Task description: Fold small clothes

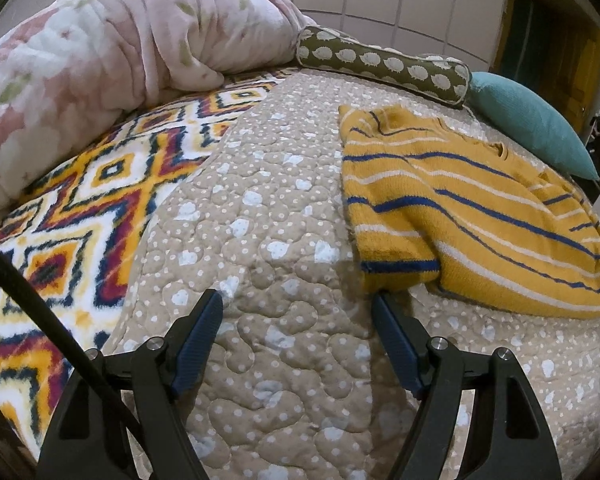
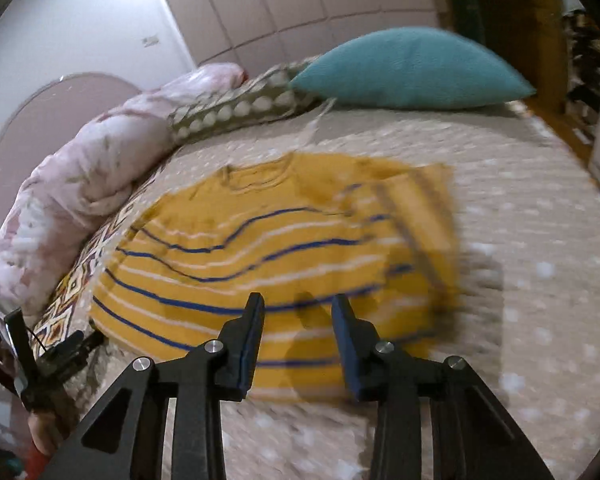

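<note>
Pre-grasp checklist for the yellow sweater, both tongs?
1. Left tongs open: ok.
2. Right tongs open: ok.
3. Both tongs empty: ok.
4. Yellow striped sweater lying on the quilt, nothing on top: ok.
5. Sweater smooth and flat: not ok, near sleeve folded over and rumpled.
6. Right tongs' height over the sweater: cannot tell, view is blurred.

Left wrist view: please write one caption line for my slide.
Open left gripper hovers over the quilt beside a partly folded yellow striped sweater.
</note>
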